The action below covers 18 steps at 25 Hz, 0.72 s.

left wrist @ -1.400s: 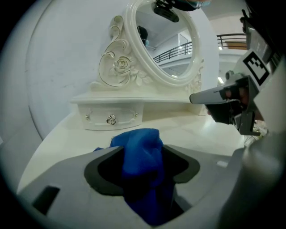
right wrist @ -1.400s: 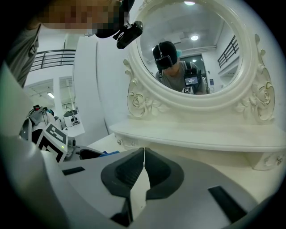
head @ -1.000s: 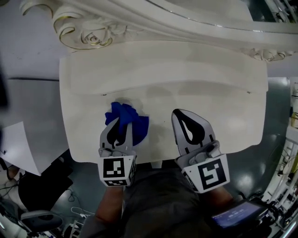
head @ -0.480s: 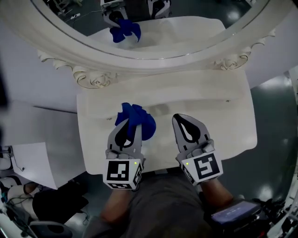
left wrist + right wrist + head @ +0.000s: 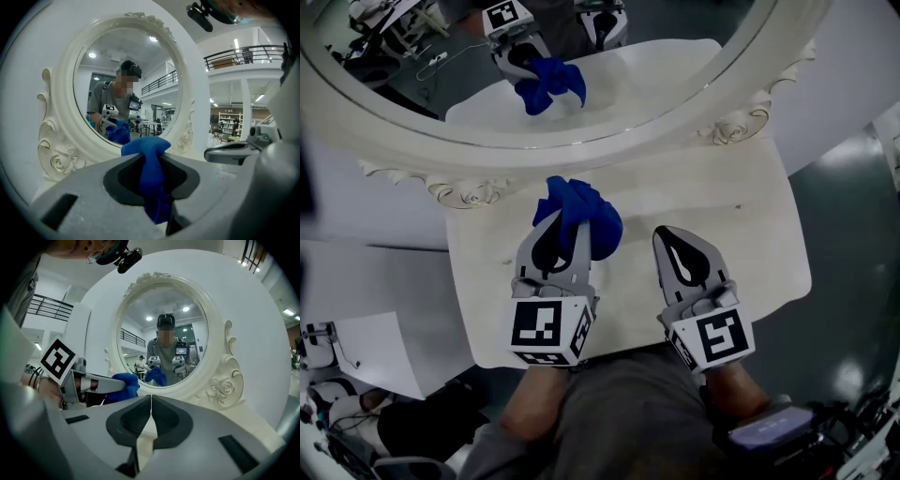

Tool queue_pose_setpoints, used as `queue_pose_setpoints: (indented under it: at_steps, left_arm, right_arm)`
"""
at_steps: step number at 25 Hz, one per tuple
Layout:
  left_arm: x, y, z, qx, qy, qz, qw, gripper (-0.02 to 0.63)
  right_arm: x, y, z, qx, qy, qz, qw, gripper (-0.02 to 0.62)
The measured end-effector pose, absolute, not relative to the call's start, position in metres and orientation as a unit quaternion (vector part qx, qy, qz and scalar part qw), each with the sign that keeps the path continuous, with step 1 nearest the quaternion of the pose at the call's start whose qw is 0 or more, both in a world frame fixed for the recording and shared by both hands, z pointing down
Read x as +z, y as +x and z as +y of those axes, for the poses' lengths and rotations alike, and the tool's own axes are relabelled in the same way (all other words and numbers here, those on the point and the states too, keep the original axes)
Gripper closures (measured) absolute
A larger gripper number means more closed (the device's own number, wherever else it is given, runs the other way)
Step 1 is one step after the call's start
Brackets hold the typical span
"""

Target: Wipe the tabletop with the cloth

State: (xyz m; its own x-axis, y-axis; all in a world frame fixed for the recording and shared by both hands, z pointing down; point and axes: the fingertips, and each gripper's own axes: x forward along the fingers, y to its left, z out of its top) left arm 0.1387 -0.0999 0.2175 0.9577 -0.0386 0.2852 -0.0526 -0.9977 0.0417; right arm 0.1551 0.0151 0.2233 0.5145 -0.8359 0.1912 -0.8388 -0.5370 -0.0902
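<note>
- Left gripper (image 5: 562, 249): jaws nearly closed and clamped on a bunched royal-blue fabric cloth (image 5: 586, 214). The folds spill out past the tips and hang down between the jaws.
- Right gripper (image 5: 667, 238): jaws pressed together with nothing in them, idle just right of the left gripper.
- The cloth sits over the far-left middle of the cream-white curved tabletop (image 5: 755, 220), close to the ornate white frame of the oval mirror (image 5: 739, 120).
- In the left gripper view the cloth looks held up in front of the mirror rather than pressed flat, so probably no wiping stroke is on right now.
- Progress, my guess: the cloth is grasped, and the wiping is either not started or between passes. No streaks, damp marks or dirt show to settle it.
- I'd treat the whole surface as left to wipe.
- Hidden: the near edge of the tabletop sits behind both grippers and the person's body.
- Cloth-to-table contact is unclear from the head view.
- The mirror's top is cut off in the head view.
- The floor clutter at left is too dim to name.
</note>
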Motion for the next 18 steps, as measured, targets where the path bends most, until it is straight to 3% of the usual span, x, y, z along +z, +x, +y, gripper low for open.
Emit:
queue_pose_setpoints:
  at_steps: [9, 18]
  left_arm:
    - [0.304, 0.185, -0.098, 0.220, 0.973, -0.024, 0.071, 0.511]
    - [0.354, 0.202, -0.107, 0.280, 0.957, -0.040, 0.066, 0.511]
  right_arm:
    - [0.283, 0.177, 0.036, 0.173, 0.865, -0.470, 0.010, 0.580]
    - [0.324, 0.182, 0.039, 0.219, 0.856, -0.468, 0.019, 0.580]
